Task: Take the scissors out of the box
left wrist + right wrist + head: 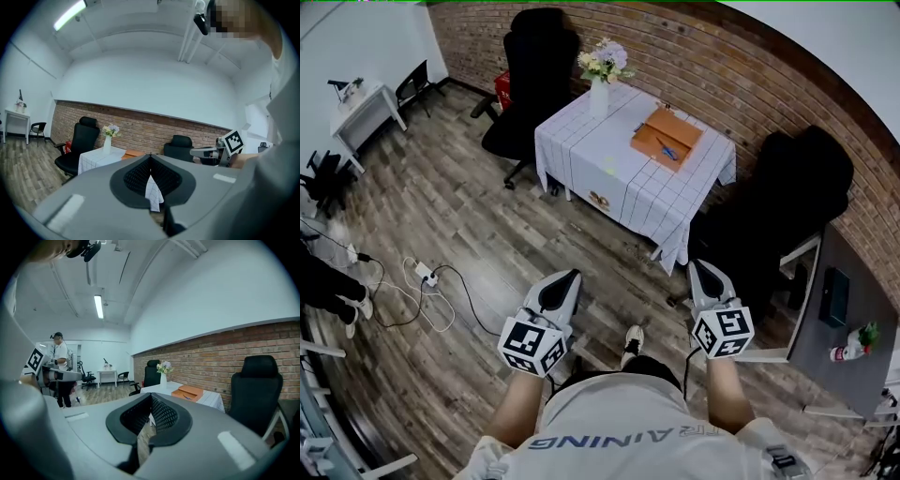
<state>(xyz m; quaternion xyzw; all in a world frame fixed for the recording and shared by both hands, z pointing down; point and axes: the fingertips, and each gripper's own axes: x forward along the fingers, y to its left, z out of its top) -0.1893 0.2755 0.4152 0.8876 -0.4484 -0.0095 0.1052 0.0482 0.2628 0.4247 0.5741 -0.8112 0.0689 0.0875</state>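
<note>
An open orange box [666, 137] lies on the white-checked table [609, 173] across the room, with blue-handled scissors [667, 148] inside it. The same box shows small and far off in the right gripper view [187, 392] and as an orange sliver in the left gripper view [133, 153]. My left gripper [573, 273] and right gripper [695, 263] are held side by side over the wooden floor, well short of the table, both pointing towards it. Each has its jaws shut with nothing between them, as the left gripper [150, 155] and right gripper [151, 394] show in their own views.
A vase of flowers [601, 73] stands on the table's far corner. Black office chairs [536, 70] [797, 202] flank the table. A grey desk [844, 328] is at the right, and a power strip with cables [424, 277] lies on the floor at the left.
</note>
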